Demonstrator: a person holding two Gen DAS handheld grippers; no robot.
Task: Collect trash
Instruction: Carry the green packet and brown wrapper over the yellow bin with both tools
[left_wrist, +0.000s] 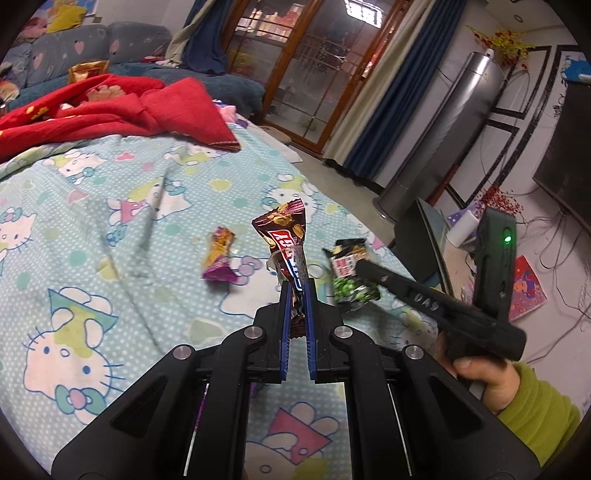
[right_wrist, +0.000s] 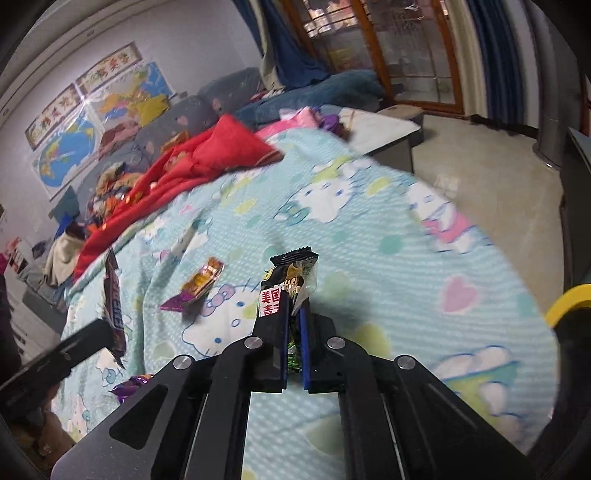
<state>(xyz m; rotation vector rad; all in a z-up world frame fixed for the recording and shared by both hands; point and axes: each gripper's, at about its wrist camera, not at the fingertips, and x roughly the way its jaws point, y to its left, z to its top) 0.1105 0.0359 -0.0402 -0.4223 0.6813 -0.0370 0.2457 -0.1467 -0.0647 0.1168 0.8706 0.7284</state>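
Observation:
My left gripper (left_wrist: 296, 286) is shut on a brown chocolate bar wrapper (left_wrist: 286, 236) and holds it upright above the bed. My right gripper (right_wrist: 294, 301) is shut on a black and green snack packet (right_wrist: 291, 275). That packet also shows in the left wrist view (left_wrist: 349, 275), with the right gripper's body beside it. A purple and orange wrapper (left_wrist: 219, 256) lies on the blue cartoon bedsheet (left_wrist: 92, 229); it also shows in the right wrist view (right_wrist: 197, 286). Another purple wrapper (right_wrist: 131, 384) lies near the left gripper in the right wrist view.
A red blanket (left_wrist: 110, 107) is bunched at the head of the bed. A grey tower appliance (left_wrist: 443, 129) stands on the floor at the right, with cables and papers around it. A yellow-rimmed container (right_wrist: 569, 302) shows at the right edge.

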